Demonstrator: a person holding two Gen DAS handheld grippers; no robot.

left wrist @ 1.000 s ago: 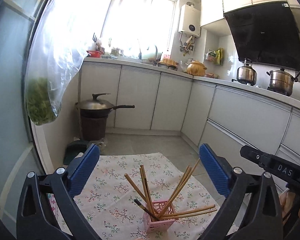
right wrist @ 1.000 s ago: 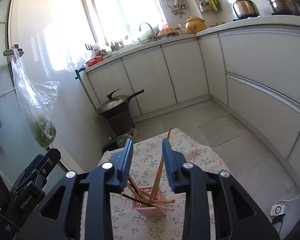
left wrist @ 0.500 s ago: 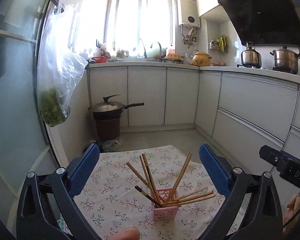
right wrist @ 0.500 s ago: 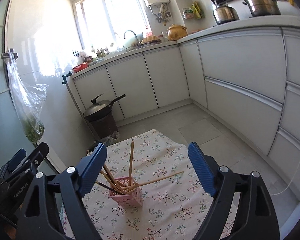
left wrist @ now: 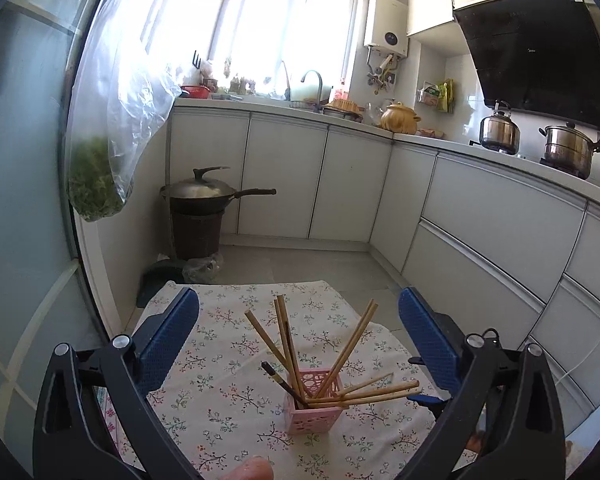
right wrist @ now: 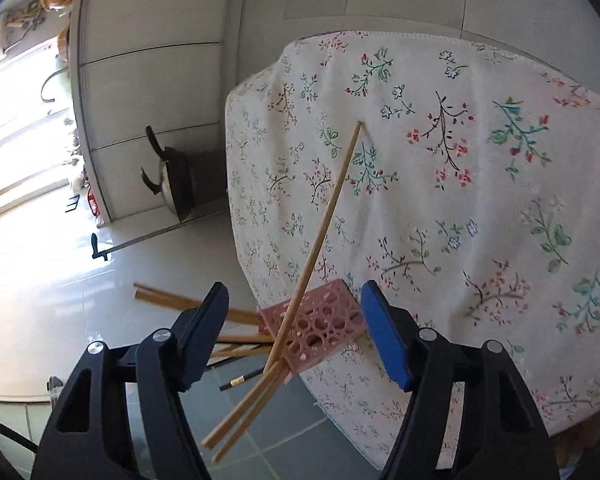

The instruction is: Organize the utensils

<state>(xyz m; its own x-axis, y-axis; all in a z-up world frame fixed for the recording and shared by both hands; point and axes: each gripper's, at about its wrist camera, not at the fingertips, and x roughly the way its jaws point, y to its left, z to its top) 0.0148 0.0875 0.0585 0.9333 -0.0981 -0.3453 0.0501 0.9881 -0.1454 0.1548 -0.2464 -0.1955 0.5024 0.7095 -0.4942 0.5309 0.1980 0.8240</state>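
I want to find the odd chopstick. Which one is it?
Look at the flowery tablecloth, then the pink holder standing on it, full of chopsticks. The dark chopstick leans left out of it, the only black one among pale wooden ones.

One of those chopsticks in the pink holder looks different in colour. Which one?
The black chopstick, leaning left out of the pink holder. All the other chopsticks are pale wood; it alone is dark.
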